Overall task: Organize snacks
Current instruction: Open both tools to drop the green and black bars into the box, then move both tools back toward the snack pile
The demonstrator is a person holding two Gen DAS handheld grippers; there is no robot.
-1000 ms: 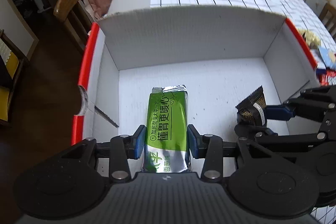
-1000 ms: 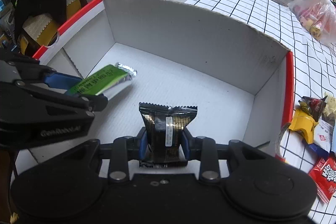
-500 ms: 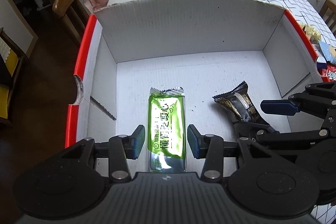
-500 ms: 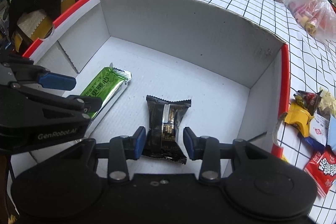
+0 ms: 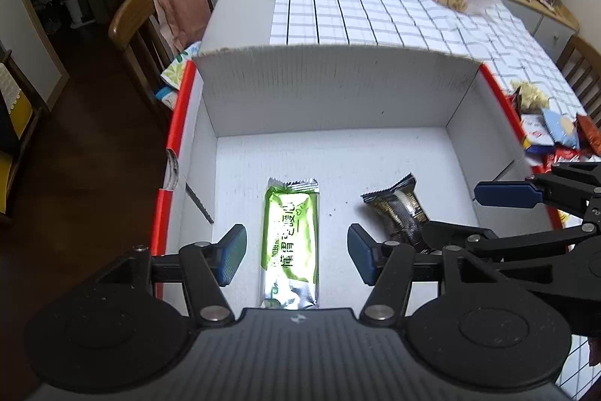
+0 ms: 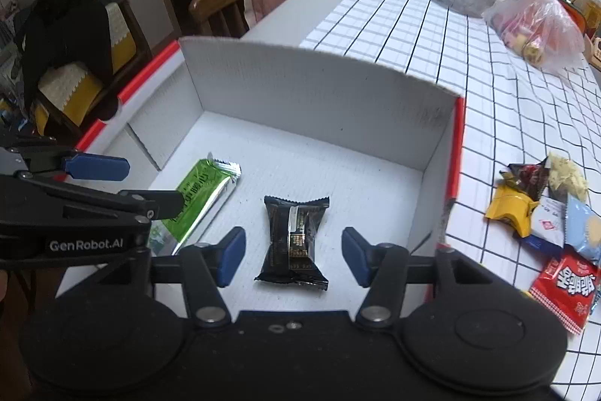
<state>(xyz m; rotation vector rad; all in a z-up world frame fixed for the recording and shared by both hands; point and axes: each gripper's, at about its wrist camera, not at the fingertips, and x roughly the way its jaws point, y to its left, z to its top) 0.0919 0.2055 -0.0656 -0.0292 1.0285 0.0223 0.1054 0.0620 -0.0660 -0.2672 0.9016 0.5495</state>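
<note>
Inside the box, on its white floor, the green bar and black pack lay flat, side by side, apart. Left gripper straddled the bar, jaws opening, pads clear of it, nothing held. Right gripper same over the pack: jaws opening, pads off the wrapper. Left view alone showed the box's left wall slit and hole, plus the right gripper's fingers over the pack's near end. Right view alone showed the snack pile on the checked cloth just right of the box, and the left gripper covering the bar's near end.
</note>
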